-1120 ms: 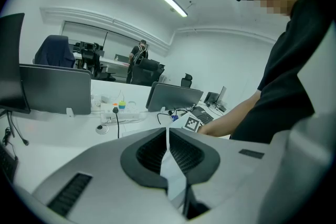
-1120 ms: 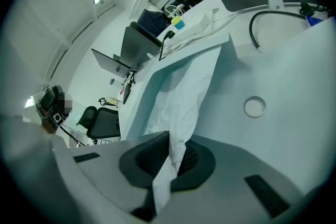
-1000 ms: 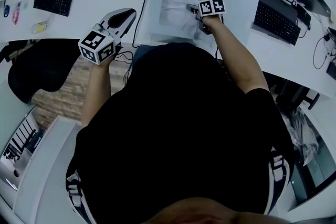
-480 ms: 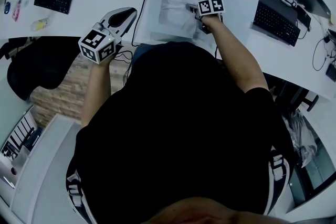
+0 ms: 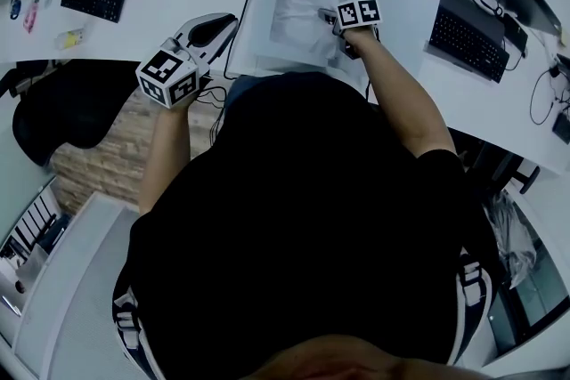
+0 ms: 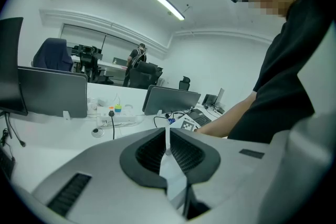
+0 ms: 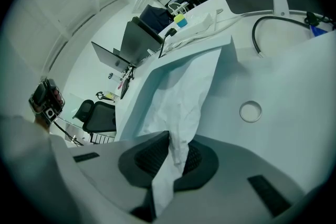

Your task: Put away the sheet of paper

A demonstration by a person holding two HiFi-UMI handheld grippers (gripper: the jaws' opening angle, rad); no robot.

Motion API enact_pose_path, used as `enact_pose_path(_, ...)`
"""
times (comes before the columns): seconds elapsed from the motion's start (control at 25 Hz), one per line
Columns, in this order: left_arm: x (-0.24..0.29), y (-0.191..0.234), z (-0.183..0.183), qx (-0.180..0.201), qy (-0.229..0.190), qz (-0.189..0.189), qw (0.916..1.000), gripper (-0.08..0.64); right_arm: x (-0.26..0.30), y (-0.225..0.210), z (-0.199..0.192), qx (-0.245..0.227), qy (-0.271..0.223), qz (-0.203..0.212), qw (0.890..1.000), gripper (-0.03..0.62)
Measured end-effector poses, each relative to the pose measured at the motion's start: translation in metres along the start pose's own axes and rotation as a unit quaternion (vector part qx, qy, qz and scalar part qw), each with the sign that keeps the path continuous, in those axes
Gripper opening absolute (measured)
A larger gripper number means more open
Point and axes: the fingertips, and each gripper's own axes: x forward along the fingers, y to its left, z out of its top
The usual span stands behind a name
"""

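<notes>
Nothing has clearly moved since the earlier frame. The left gripper (image 6: 168,139) has its jaws clenched together. The right gripper (image 7: 176,150) grasps the paper (image 7: 184,94) by its near edge; the sheet lies crumpled ahead of the jaws on the bench (image 7: 278,76).

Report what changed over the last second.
Nothing visibly changed. The right tool stays shut on the crumpled sheet of paper, and the left tool stays shut, off to the side at the edge of the desk.
</notes>
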Motion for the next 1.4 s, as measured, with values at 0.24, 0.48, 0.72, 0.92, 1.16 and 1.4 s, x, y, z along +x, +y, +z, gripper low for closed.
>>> enact_pose_path(0.24, 0.004, -0.004, -0.001, -0.003, -0.001, -0.002, 1.0, 0.034, -0.001, -0.006, -0.004, -0.011, 0.018, -0.014, 1.0, 0.097)
enact_pose_path(0.48, 0.011, -0.007, -0.005, -0.001, 0.006, -0.004, 1.0, 0.034, -0.006, -0.017, -0.003, -0.011, 0.015, -0.038, 0.999, 0.177)
enact_pose_path(0.72, 0.016, -0.011, -0.005, 0.001, 0.007, -0.008, 0.9999, 0.034, -0.016, -0.029, -0.004, -0.004, 0.01, -0.058, 0.998, 0.201)
enact_pose_path(0.92, 0.019, -0.014, -0.005, 0.003, 0.007, -0.014, 0.9999, 0.034, -0.023, -0.031, -0.006, 0.004, -0.001, -0.063, 0.998, 0.201)
enact_pose_path(1.16, 0.024, -0.017, -0.003, 0.008, 0.007, -0.024, 0.9997, 0.034, -0.032, -0.041, -0.009, 0.025, -0.016, -0.08, 0.996, 0.213)
enact_pose_path(1.4, 0.027, -0.021, 0.001, 0.015, 0.005, -0.032, 0.9994, 0.034, -0.045, -0.048, -0.015, 0.036, -0.028, -0.102, 0.994, 0.244)
